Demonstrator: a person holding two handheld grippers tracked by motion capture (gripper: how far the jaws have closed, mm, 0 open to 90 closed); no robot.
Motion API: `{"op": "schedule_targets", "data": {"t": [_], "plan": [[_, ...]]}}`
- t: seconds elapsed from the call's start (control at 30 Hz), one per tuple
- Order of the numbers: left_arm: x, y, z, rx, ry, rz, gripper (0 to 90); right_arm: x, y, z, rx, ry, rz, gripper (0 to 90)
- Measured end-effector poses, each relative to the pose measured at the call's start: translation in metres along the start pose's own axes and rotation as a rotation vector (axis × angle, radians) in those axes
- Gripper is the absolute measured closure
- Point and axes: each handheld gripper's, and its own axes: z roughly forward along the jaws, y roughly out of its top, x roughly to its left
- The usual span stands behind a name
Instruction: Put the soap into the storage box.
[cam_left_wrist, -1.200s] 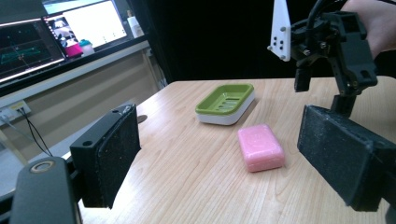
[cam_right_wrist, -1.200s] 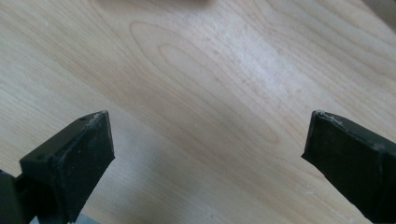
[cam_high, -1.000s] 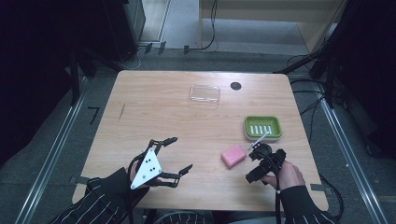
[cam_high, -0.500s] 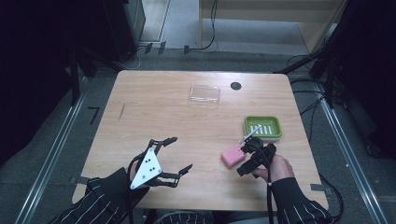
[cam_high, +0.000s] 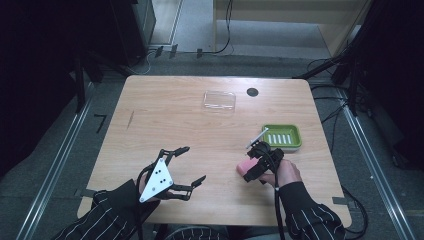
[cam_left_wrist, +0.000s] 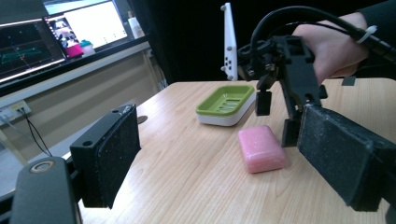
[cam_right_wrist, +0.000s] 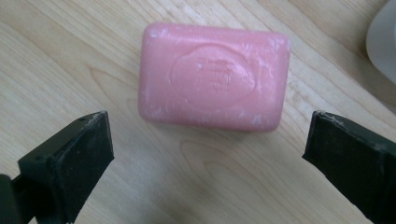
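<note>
Pink soap flat on the table, right gripper above it, jaws wide apart, green dish near, left gripper spread open, lots of bare wood around.

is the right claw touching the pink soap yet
Apart. In the right gripper view the right claw stands open, bare wood showing between each jaw and the pink soap.
</note>
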Motion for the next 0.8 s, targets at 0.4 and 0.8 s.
{"op": "schedule_targets", "data": {"t": [0.4, 0.8], "plan": [[0.0, 0.0, 0.0, 0.001, -0.001, -0.001, 13.5, 0.001, 0.014, 0.012, 0.019, -0.003, -0.014, 0.0], [0.001, 0.0, -0.001, -0.004, -0.001, -0.004, 13.6, 0.005, 0.027, 0.025, 0.041, -0.004, -0.024, 0.0]]}}
